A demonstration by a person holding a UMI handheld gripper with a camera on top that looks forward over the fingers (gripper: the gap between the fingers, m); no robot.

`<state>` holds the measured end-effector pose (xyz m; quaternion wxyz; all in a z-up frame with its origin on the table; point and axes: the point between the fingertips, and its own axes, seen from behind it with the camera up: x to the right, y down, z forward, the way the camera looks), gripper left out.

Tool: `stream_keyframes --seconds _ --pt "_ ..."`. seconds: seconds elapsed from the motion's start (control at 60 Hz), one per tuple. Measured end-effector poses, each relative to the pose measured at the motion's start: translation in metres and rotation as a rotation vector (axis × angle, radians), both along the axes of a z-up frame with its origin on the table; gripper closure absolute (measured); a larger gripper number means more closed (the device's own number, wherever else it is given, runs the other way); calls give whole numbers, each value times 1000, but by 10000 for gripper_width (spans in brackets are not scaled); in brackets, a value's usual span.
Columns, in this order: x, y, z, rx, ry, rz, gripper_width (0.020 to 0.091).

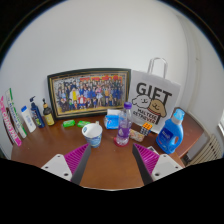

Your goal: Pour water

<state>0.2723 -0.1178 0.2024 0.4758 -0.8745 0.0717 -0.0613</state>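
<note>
A clear water bottle with a purple cap stands upright on the brown wooden table, just beyond my fingers. A small white cup sits to its left, a short gap away. My gripper is open, its magenta pads spread wide over bare table with nothing between them. Both bottle and cup lie ahead of the fingertips, untouched.
A framed group photo leans on the wall behind. A white "GIFT" paper bag stands at the right with a blue detergent bottle before it. Several bottles and tubes line the left side; a green item lies near the frame.
</note>
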Motion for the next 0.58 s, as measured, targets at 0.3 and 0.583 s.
stream_keyframes --seconds 0.3,0.583 --pt "-78 -94 52 22 -63 50 249" --pt "-89 -127 53 11 -67 29 253"
